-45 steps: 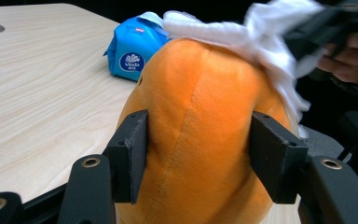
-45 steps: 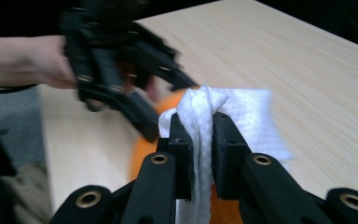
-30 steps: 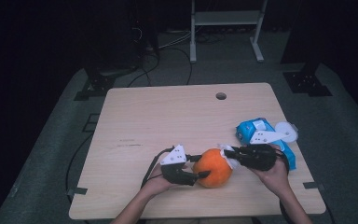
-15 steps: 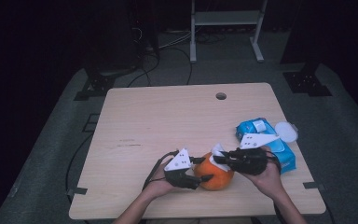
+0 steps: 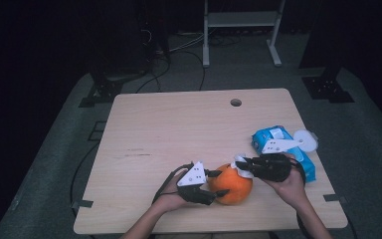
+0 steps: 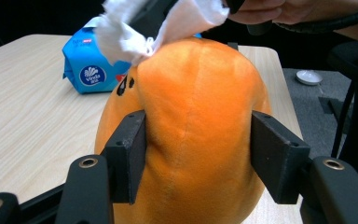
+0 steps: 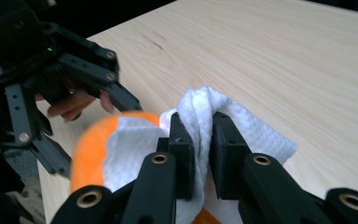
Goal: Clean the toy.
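Observation:
An orange plush toy (image 5: 231, 185) stands on the wooden table (image 5: 179, 129) near its front edge. My left gripper (image 5: 220, 183) comes in from the left and is shut on it. In the left gripper view both pads (image 6: 130, 154) press into the sides of the toy (image 6: 196, 112). My right gripper (image 5: 239, 163) reaches in from the right, shut on a folded white wipe (image 7: 256, 135). The wipe (image 6: 168, 23) rests against the top of the toy (image 7: 91, 149).
A blue pack of wipes (image 5: 268, 135) lies at the table's right edge, behind the right hand, with a white round lid (image 5: 306, 139) beside it. A small hole (image 5: 236, 102) marks the far side of the table. Stands and cables sit on the dark floor beyond.
The right gripper carried the wipe left across the top of the orange toy, then back a little to the right. The left gripper kept its hold and barely moved.

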